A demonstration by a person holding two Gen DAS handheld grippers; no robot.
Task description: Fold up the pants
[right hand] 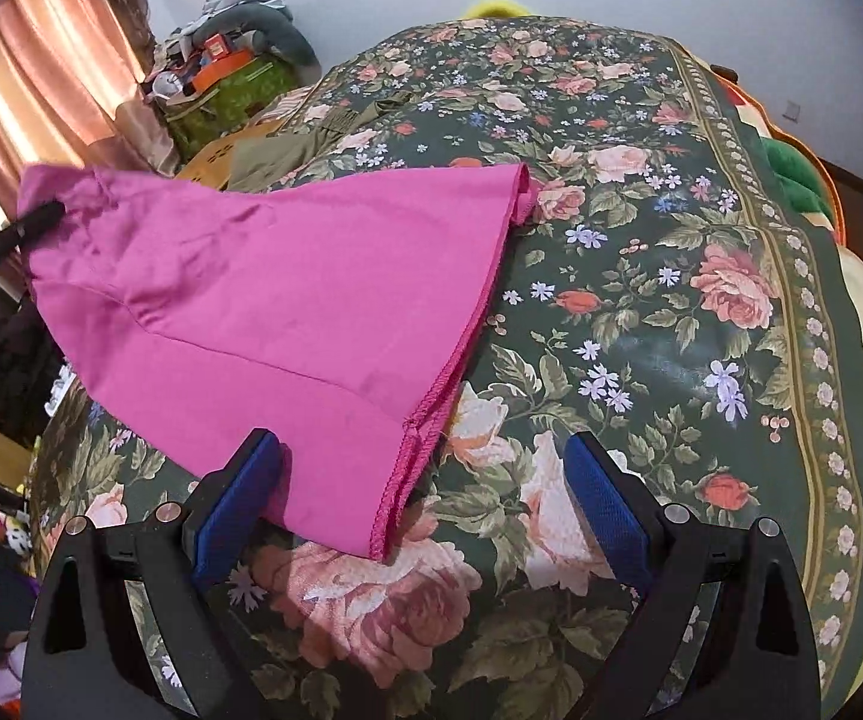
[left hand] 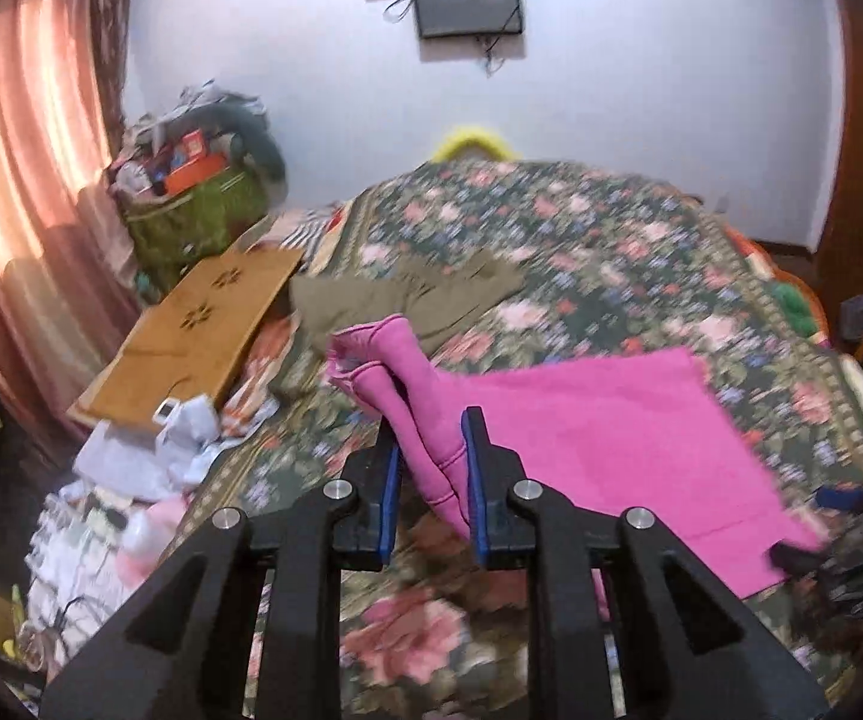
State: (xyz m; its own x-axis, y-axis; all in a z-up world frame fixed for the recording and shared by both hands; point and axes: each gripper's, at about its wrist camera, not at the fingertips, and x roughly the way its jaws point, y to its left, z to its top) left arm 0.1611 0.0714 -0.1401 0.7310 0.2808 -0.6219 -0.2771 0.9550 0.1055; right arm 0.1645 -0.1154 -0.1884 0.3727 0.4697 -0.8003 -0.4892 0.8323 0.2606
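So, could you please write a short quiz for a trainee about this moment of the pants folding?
1. True or false: the left tongs are shut on a bunched part of the pink pants.
2. The right tongs are: A) open, B) shut on the pants, C) out of view.
3. Fill in: beyond the pink pants, a second garment lies on the floral bedspread; its colour is ____.

Key: 1 true; 2 A; 3 olive, the olive garment.
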